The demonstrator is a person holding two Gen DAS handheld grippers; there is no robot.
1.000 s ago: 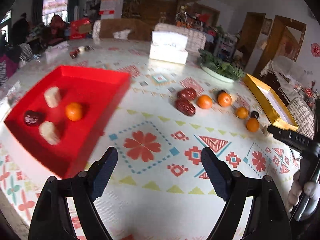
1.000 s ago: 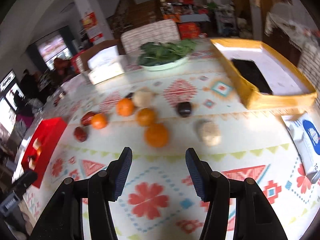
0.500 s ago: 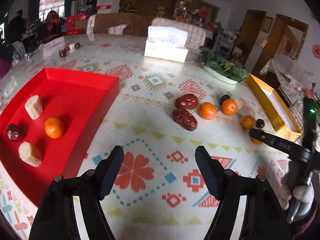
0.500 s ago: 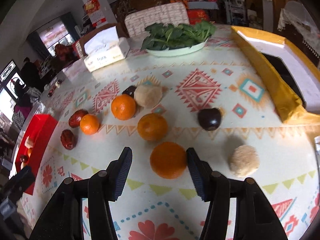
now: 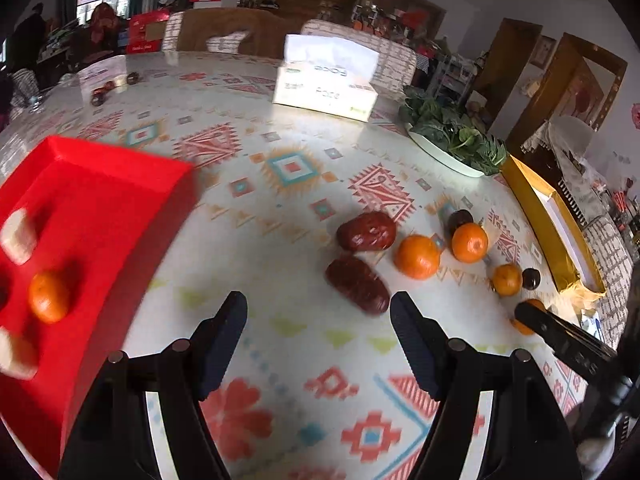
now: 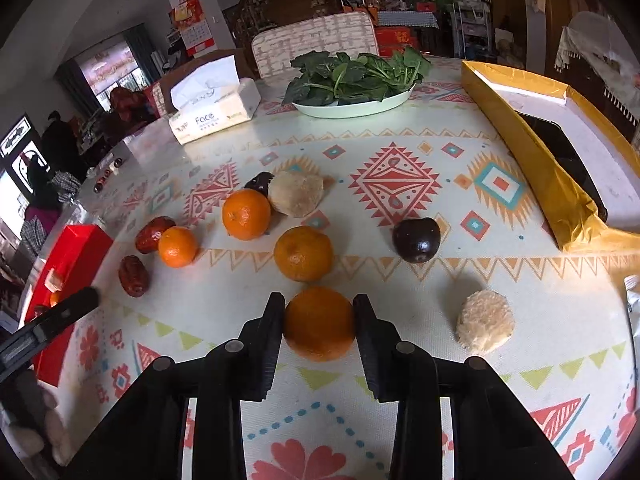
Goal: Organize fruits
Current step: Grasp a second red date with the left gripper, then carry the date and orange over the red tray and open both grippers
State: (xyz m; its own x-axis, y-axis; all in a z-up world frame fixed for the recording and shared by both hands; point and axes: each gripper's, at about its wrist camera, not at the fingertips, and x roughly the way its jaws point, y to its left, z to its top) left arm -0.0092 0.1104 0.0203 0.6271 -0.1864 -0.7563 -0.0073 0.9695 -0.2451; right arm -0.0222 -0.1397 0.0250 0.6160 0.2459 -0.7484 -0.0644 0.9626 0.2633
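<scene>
Two grippers work our patterned table [image 6: 400, 128]: our right gripper [image 6: 319, 312] is closing its jaws on the nearest orange [image 6: 319, 322], both pads at the fruit's sides, the fruit resting on the cloth. Beyond it lie three more oranges [image 6: 303, 253], a dark plum [image 6: 416, 239], two pale rough balls [image 6: 485, 326] and two red dates [image 6: 133, 275]. Our left gripper [image 5: 318, 322] hangs released above bare cloth, the near date [image 5: 357, 285] just ahead of its right finger. At far left our red tray [image 5: 120, 184] holds an orange [image 5: 49, 297] and pale pieces; a yellow box [image 6: 520, 128] sits far right
</scene>
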